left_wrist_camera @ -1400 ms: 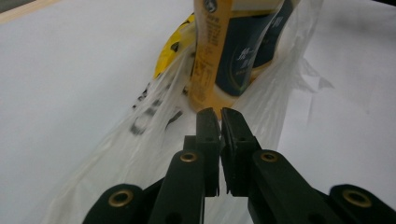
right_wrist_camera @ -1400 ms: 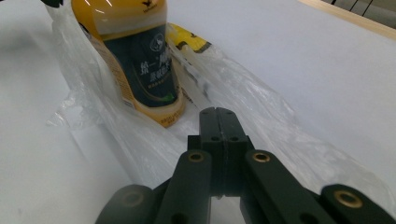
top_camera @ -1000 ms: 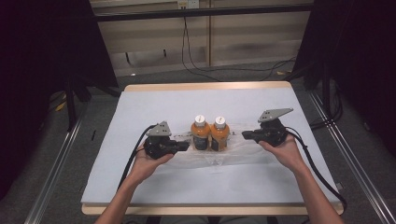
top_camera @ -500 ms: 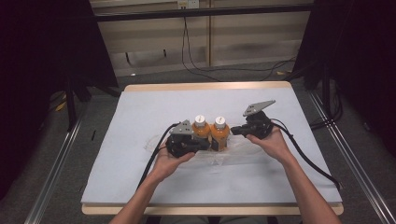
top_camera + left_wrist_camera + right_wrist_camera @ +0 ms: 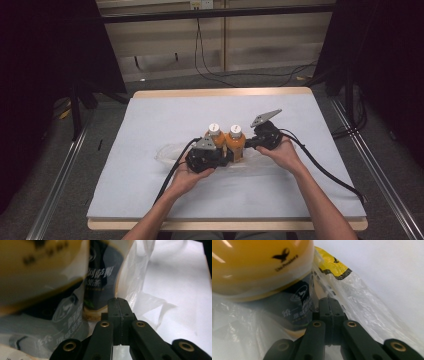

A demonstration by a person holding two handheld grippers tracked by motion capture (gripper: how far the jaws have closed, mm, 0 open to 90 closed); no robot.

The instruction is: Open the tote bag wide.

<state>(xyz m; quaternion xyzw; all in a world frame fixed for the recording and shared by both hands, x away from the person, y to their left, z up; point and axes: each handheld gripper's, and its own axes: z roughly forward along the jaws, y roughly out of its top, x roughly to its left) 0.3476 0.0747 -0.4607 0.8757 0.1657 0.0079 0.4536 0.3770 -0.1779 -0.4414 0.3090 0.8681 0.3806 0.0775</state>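
Seen from the high view first: two orange bottles (image 5: 226,141) with white caps, upright and touching side by side, a little nearer the table's (image 5: 150,115) front edge than its far edge and about midway between its left and right edges, standing in a clear plastic bag (image 5: 172,152) spread flat beneath and around them. Left gripper (image 5: 221,158) pressed in low at the left bottle's base, right gripper (image 5: 248,144) at the right bottle's side, a hand behind each, black cables trailing toward the front corners. Next, from the left gripper view: left gripper (image 5: 119,302) clenched, jaws pressed flat together with a sliver of plastic bag (image 5: 140,277) pinched between them, dark-labelled bottles (image 5: 100,282) just beyond, blurred by closeness. Last, from the right gripper view: right gripper (image 5: 331,302) likewise clamped tight on plastic bag (image 5: 362,300) film, jaws meeting with no gap, one bottle's (image 5: 262,265) orange shoulder looming just left of the tips, white table surface beyond.
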